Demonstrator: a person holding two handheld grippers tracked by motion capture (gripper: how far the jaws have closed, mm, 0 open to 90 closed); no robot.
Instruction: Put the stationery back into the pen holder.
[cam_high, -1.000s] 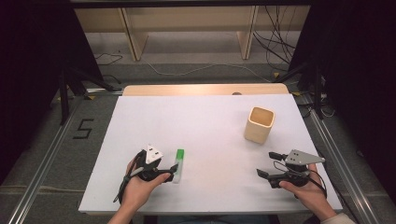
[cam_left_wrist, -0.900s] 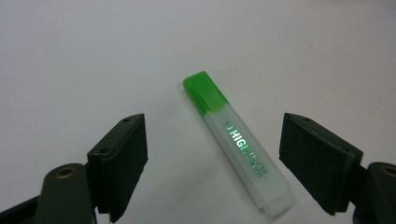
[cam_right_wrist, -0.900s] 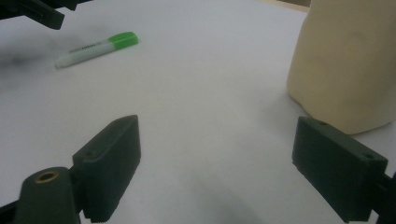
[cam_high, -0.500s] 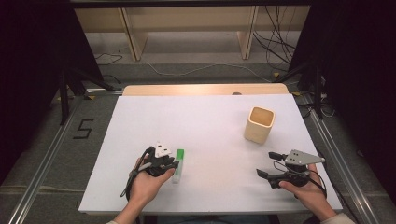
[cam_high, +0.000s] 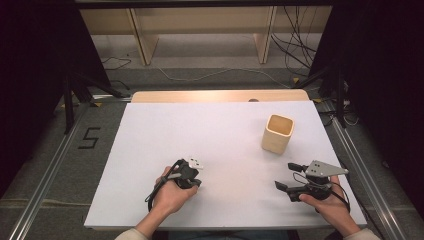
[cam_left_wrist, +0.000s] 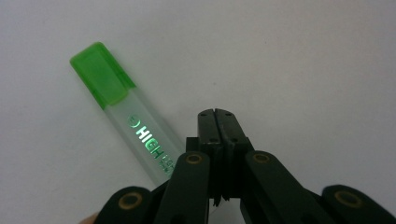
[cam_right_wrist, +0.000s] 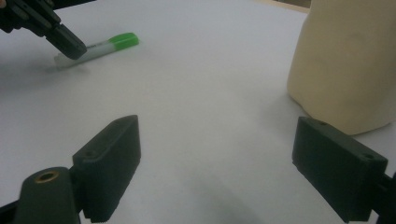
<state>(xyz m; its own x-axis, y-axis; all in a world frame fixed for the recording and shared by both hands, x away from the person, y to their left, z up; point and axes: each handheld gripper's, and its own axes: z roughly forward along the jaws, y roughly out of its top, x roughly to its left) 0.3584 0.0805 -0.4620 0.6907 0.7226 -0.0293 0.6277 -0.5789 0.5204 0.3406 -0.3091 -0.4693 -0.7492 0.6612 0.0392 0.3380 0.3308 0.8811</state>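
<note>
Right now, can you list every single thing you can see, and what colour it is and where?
table: one, white top, in the middle
highlighter: one, clear with a green cap, lying on the table beside the left gripper
cup: one, beige, square, on the table's right
number 5: one, black, on the floor at the left
left gripper: one, black, its fingers have just closed, nothing between them
right gripper: one, black, fingers apart, near the cup
hands: two, holding the grippers
</note>
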